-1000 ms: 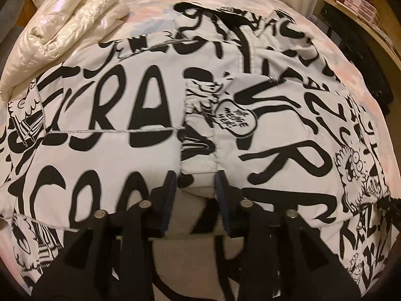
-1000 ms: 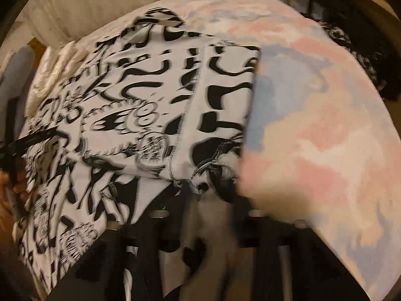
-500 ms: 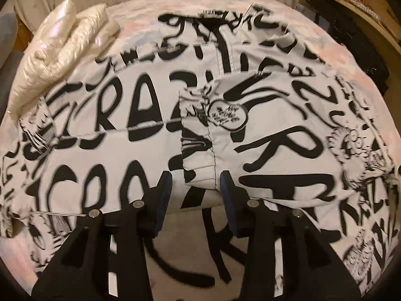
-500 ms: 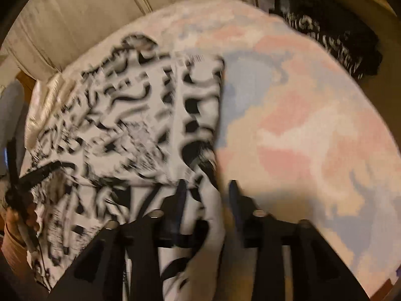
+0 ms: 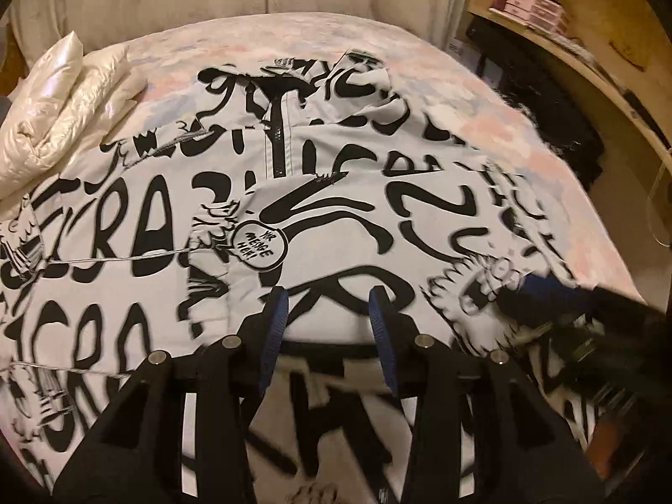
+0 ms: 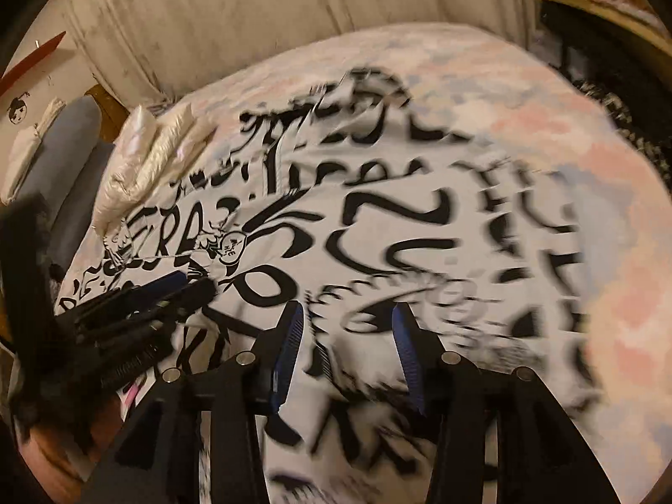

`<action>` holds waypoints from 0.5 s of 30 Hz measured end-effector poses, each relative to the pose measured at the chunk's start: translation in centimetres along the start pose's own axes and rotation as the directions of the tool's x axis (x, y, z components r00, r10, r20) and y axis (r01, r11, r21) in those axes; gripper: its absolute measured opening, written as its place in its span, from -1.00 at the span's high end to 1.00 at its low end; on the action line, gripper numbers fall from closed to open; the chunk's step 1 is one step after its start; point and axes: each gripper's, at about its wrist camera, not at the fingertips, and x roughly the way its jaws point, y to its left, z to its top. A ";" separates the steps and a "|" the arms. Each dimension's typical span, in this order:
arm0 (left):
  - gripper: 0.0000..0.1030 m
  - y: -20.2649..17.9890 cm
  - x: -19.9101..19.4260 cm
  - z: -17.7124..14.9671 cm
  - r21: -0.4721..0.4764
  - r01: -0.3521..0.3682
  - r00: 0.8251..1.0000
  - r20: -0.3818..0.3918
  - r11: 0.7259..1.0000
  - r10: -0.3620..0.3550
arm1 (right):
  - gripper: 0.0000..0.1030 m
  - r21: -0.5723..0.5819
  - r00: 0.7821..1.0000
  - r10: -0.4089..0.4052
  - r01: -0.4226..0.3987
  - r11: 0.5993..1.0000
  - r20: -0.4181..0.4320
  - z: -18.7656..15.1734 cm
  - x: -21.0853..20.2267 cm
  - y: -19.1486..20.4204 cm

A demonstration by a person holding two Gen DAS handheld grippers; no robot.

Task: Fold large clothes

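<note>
Now both claws hang spread above the graffiti-print jacket (image 5: 344,218) on the bed (image 5: 495,126): left claw (image 5: 329,306) empty, right claw (image 6: 347,327) just opened, empty too.

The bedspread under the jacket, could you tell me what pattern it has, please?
Soft pastel blotches of pink, blue and cream on the bedspread, clearest in the right wrist view.

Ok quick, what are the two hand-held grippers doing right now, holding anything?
Left hand-held gripper: open, holding nothing, above the printed jacket.
Right hand-held gripper: open, holding nothing.
</note>
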 end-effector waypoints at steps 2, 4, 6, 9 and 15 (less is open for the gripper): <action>0.33 -0.1 2.1 -0.1 -0.022 -0.017 1.000 -0.022 1.000 0.016 | 0.14 -0.015 1.000 -0.008 0.007 1.000 -0.025 0.1 3.2 1.1; 0.35 0.4 4.6 -0.3 -0.042 -0.043 0.997 -0.060 0.998 0.040 | 0.14 -0.028 0.998 -0.034 0.033 0.999 -0.052 -0.1 5.5 1.3; 0.34 0.7 6.4 -0.6 -0.052 -0.053 0.995 -0.081 0.997 0.049 | 0.14 -0.025 0.996 -0.053 0.051 0.998 -0.071 -0.4 7.0 0.4; 0.32 0.9 7.0 -0.5 -0.030 -0.064 0.996 -0.059 0.998 0.062 | 0.15 -0.023 0.996 -0.078 0.077 0.997 -0.044 -0.7 7.2 -1.6; 0.33 3.7 6.7 0.8 -0.072 -0.105 0.994 -0.026 0.992 0.103 | 0.41 0.061 0.951 -0.307 0.304 0.951 0.039 -0.7 4.9 -10.1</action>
